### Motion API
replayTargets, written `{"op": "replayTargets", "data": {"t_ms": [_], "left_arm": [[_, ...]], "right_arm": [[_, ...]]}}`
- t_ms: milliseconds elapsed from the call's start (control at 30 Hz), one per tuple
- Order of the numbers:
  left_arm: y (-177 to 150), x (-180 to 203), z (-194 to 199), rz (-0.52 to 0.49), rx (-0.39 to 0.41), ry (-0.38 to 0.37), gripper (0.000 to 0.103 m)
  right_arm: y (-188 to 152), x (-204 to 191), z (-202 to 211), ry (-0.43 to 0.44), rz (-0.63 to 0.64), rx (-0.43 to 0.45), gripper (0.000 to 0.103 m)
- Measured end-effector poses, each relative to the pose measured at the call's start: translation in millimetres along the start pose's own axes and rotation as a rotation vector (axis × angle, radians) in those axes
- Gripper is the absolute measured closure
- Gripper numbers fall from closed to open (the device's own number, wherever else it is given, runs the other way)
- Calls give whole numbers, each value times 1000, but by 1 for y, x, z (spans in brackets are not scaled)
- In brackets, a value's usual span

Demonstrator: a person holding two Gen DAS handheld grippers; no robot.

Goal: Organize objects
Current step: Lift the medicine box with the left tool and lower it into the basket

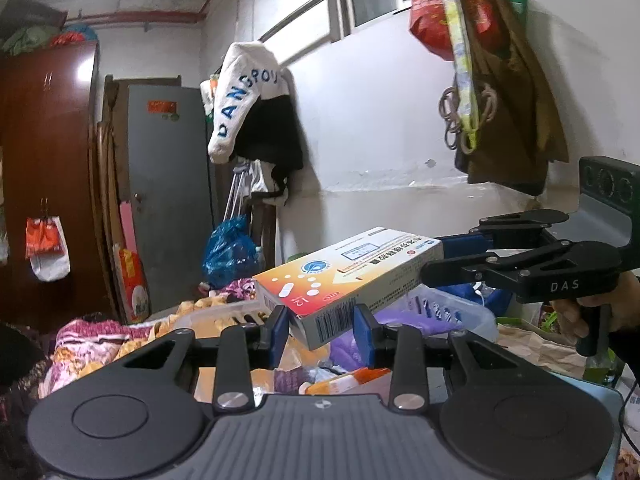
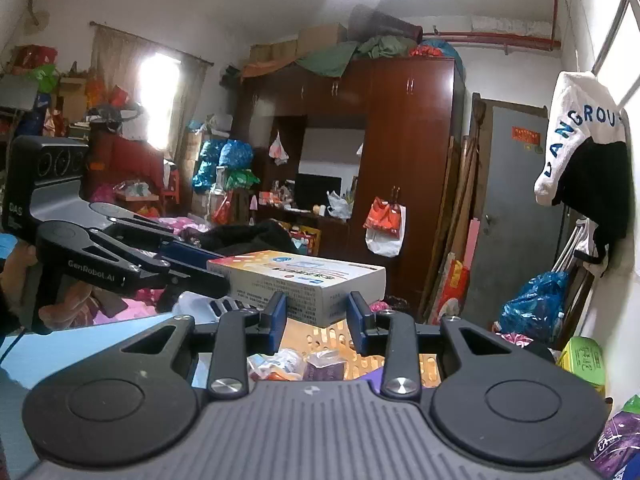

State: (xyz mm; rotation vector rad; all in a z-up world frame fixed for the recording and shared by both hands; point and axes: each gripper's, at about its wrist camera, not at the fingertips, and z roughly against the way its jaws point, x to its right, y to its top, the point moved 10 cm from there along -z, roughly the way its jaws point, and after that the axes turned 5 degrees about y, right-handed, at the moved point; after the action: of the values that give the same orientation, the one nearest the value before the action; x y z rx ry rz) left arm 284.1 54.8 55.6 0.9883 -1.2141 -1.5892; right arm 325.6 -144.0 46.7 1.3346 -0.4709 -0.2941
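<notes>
A white and orange medicine box (image 1: 348, 272) with a barcode on its end hangs in the air, tilted, above a cluttered pile. My left gripper (image 1: 322, 320) is shut on its near barcode end, blue pads pressed on both sides. From the right, my right gripper (image 1: 434, 264) reaches in and clamps the box's far end. In the right wrist view the same box (image 2: 296, 280) sits between the right gripper's (image 2: 316, 312) pads, while the left gripper (image 2: 208, 268) grips its other end from the left. A hand (image 1: 576, 312) holds the right gripper's handle.
A cream perforated basket (image 2: 320, 336) with packets and purple items lies under the box. A clear plastic tub (image 1: 460, 312) sits behind it. A brown wardrobe (image 2: 408, 160), a grey door (image 1: 168, 200), hanging clothes (image 1: 248, 104) and a blue bag (image 1: 230, 248) stand around.
</notes>
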Motion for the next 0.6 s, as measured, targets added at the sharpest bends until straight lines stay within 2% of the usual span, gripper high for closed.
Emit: {"op": "replayTargets", "data": {"t_ms": [333,600], "left_arm": [[-3,-6,-23,-36,-58,48,62],[-3,-7,-23,-39,-64,56,61]], "right_arm": [[-2,13,-2,-13,-34,-21,67],[0,12,-2,-13,-35,-28,66]]}}
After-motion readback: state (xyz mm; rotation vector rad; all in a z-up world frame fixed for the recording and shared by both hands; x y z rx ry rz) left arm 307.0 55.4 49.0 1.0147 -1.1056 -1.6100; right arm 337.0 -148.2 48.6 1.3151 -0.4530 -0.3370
